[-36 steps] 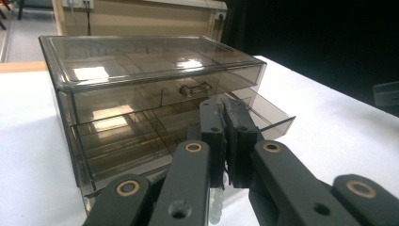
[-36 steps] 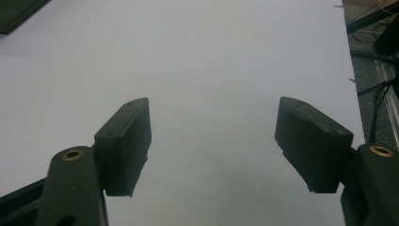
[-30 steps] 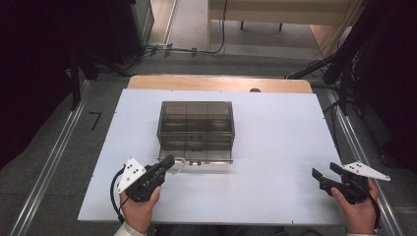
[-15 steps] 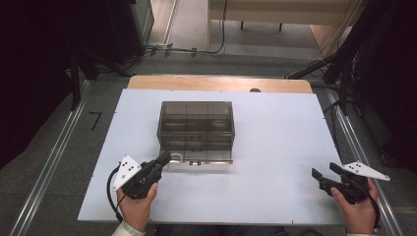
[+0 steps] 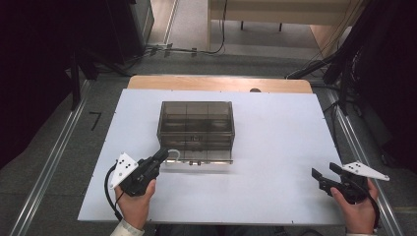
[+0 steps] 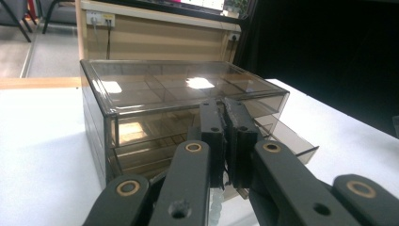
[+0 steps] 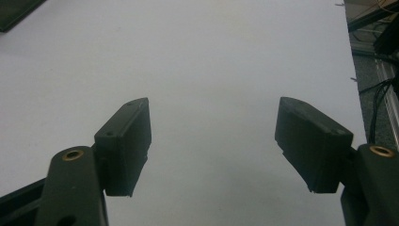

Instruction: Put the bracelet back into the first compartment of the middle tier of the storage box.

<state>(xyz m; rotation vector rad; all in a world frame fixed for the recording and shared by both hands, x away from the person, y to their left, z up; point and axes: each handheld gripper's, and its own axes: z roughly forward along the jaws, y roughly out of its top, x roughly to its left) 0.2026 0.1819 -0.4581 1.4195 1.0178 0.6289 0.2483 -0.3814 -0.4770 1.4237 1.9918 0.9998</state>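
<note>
The left hand-held gripper (image 5: 163,155), held in the person's left hand (image 5: 135,204), has its jaws pressed together. They appear to pinch a pale loop (image 5: 173,153) that curls out from its tip toward the drawer front. In the left gripper view the two jaws meet with no gap, and a whitish, beaded bit of that loop (image 6: 215,207) shows just below them.

Compared with a second ago, this hand-held gripper has crept forward, from a spot slightly off the front left corner to just beside it. The loop has travelled with it.

Directly ahead of its jaws stands the smoked clear drawer box (image 5: 195,120), upright on the white counter (image 5: 275,137). Its lower drawer (image 5: 206,160) stands a little way out of the front, to the right of the jaw tips. That drawer (image 6: 291,141) also shows past the closed jaws in the left gripper view. I cannot tell whether it has slid at all in the last second.

My reading is that the loop is the drawer's pull. With the grip made, the work now depends on a straight draw or push along the drawer's run.

Far to the right, the right hand-held gripper (image 5: 324,170) hangs with jaws spread wide over bare counter. It is well apart from the box and unmoved.
</note>
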